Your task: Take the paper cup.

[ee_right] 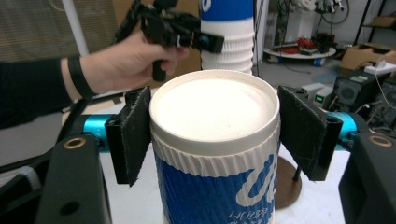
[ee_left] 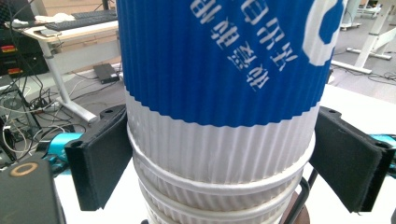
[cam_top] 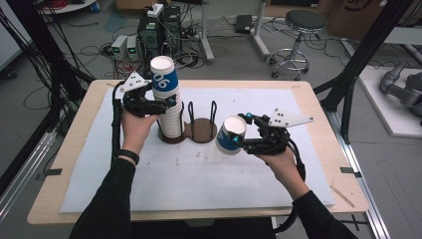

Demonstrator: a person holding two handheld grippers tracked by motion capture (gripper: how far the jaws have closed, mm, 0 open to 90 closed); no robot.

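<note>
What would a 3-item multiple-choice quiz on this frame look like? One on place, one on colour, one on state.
1. Where does the stack of cups stand?
A. On the left ring of the dark holder
B. On the stool
C. On the floor

2. What colour is the band on the single cup?
A. Red
B. Blue
C. Green

3. What is the right gripper doing?
A. Hanging open with nothing in it
B. Lying on the table
C. Shut on the single cup

Key: 1 A, the stack rises from the holder's left ring in the high view. 2 B, the blue band shows under the white rim. 3 C, both pads press the cup's sides in the right gripper view.
</note>
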